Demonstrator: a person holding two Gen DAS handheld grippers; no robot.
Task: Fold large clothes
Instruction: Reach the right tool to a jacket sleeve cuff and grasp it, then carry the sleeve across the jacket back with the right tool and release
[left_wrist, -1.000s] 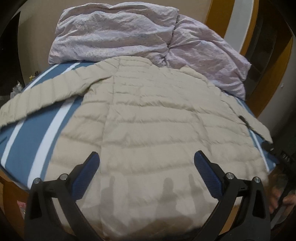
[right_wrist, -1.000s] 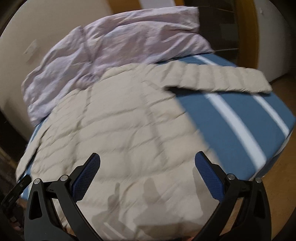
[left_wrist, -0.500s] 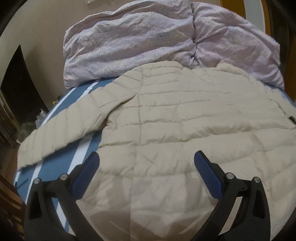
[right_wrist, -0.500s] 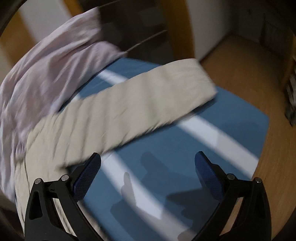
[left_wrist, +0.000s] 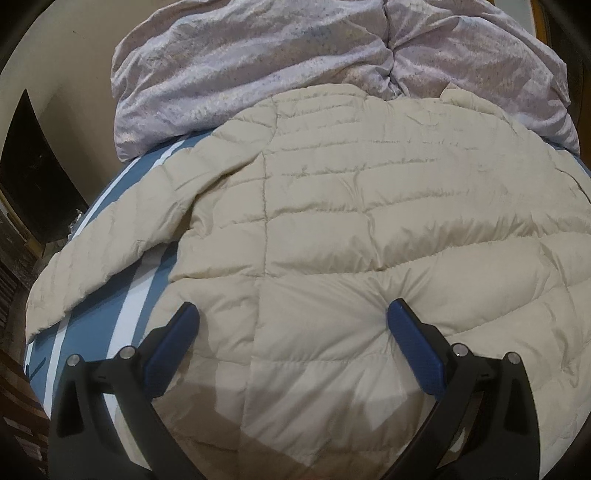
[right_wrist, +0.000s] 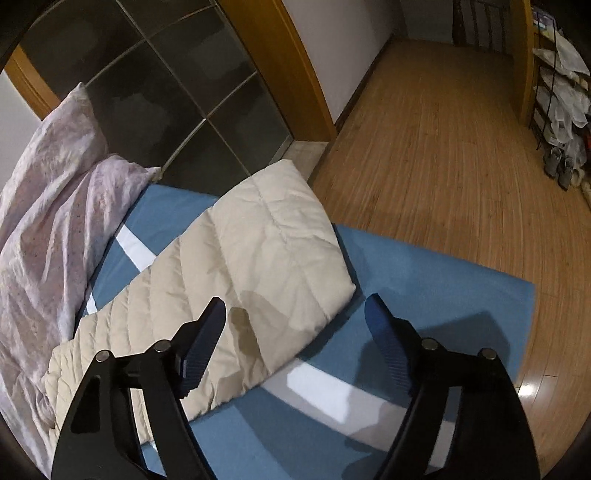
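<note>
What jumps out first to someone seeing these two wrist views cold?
The big beige quilted jacket spread flat across the blue striped bed fills the left wrist view, with a crumpled lilac duvet heaped behind it. In the right wrist view, one sleeve lies stretched out toward the bed's edge by the wooden floor. The right gripper is closing just above that cuff, nothing pinched yet.

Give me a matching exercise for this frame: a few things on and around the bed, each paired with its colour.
Things:
1. jacket
2. duvet
3. bed sheet
4. floor

Colours:
A. blue with white stripes
B. brown wood
C. beige
D. pale lilac

Pairs: 1-C, 2-D, 3-A, 4-B
</note>
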